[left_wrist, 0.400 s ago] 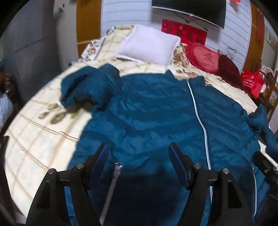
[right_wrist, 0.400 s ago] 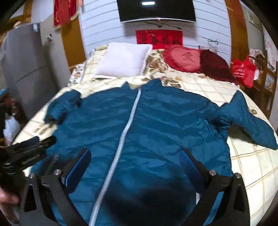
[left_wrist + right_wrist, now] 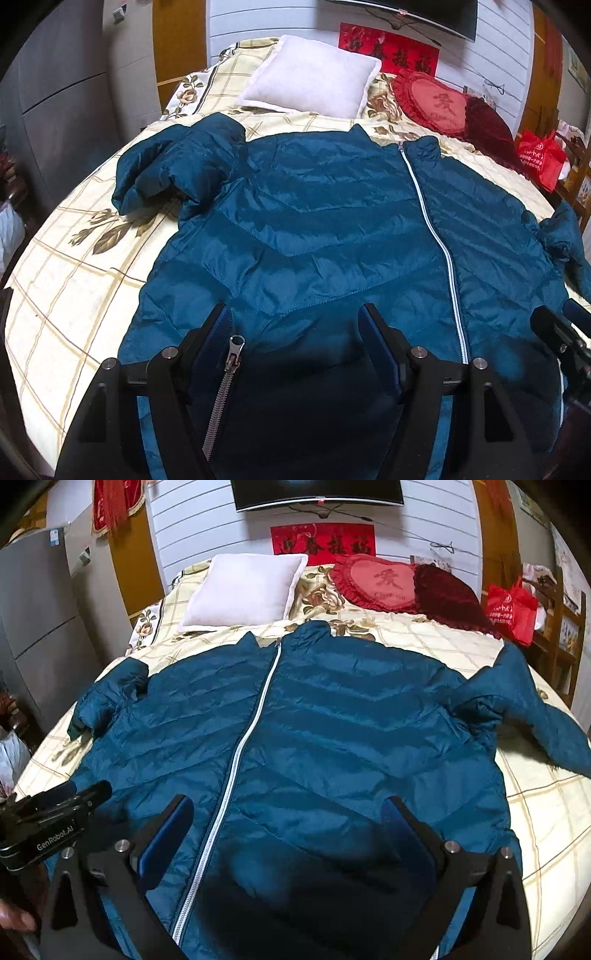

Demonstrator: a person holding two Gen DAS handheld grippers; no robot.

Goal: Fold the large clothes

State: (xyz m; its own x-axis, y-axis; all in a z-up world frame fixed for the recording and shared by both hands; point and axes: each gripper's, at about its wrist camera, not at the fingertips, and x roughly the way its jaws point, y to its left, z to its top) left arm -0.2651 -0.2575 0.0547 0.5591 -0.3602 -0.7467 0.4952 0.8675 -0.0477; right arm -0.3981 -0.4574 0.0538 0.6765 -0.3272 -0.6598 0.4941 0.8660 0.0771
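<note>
A large teal quilted jacket [image 3: 332, 229] lies flat, front up, on the bed, zipped with a white zipper [image 3: 436, 236]. It also shows in the right wrist view [image 3: 332, 738]. Its left sleeve [image 3: 166, 173] is bunched and folded in; its right sleeve [image 3: 535, 709] sticks out to the right. My left gripper [image 3: 295, 332] is open above the jacket's lower left part, near a silver pocket zipper [image 3: 229, 369]. My right gripper [image 3: 288, 823] is open above the lower hem, right of the white zipper. Neither holds anything.
The bed [image 3: 74, 280] has a cream checked floral cover. A white pillow [image 3: 310, 77], a red heart cushion [image 3: 436, 103] and a dark red cushion [image 3: 447, 594] lie at the head. A red bag [image 3: 511, 609] hangs at right. A grey fridge [image 3: 33, 620] stands left.
Both grippers have moved slightly forward and lower over the jacket's lower part. The jacket has not moved.
</note>
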